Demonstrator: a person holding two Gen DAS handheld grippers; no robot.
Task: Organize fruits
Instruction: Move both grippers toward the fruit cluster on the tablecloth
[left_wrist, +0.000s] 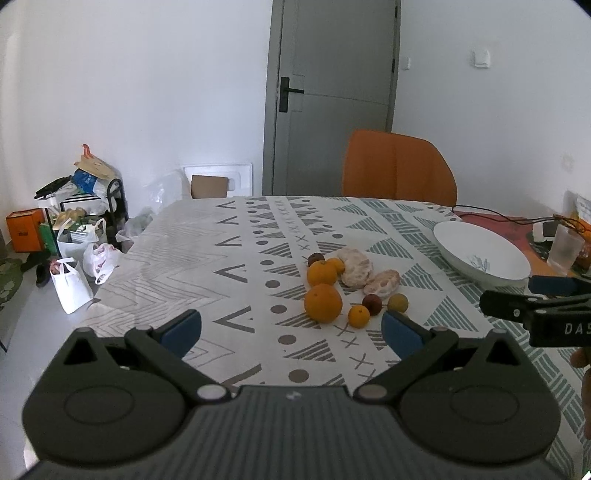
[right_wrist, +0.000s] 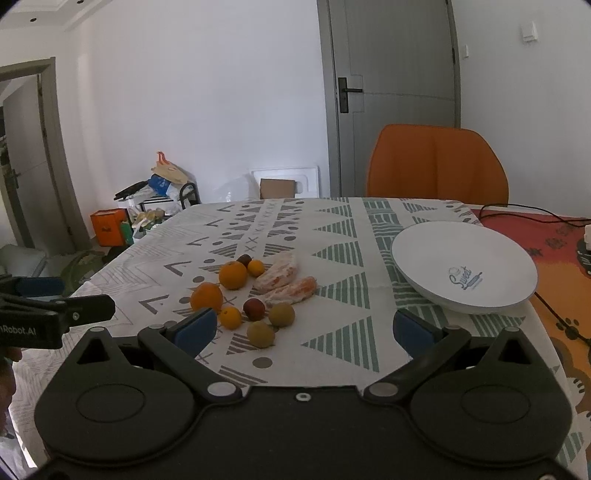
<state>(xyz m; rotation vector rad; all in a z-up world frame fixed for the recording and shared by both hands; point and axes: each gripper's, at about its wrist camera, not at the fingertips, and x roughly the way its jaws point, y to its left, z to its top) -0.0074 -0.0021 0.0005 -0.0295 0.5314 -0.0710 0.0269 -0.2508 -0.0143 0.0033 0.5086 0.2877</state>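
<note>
left gripper (left_wrist: 291, 328) wide open, empty | right gripper (right_wrist: 303, 332) wide open, empty | fruits (right_wrist: 255, 291) clustered on tablecloth (right_wrist: 332, 229), left of bowl (right_wrist: 463, 267) | risk: round oranges (left_wrist: 323, 302) may roll if nudged

White walls (right_wrist: 207, 110) surround a grey door (right_wrist: 399, 99) at 12 o'clock, with an orange chair (right_wrist: 437, 164) just before it. At 9 o'clock, bags (left_wrist: 74, 254) and an orange box (left_wrist: 24, 229) crowd the pale floor (left_wrist: 26, 306). A patterned cloth covers the table (left_wrist: 192, 266).
</note>
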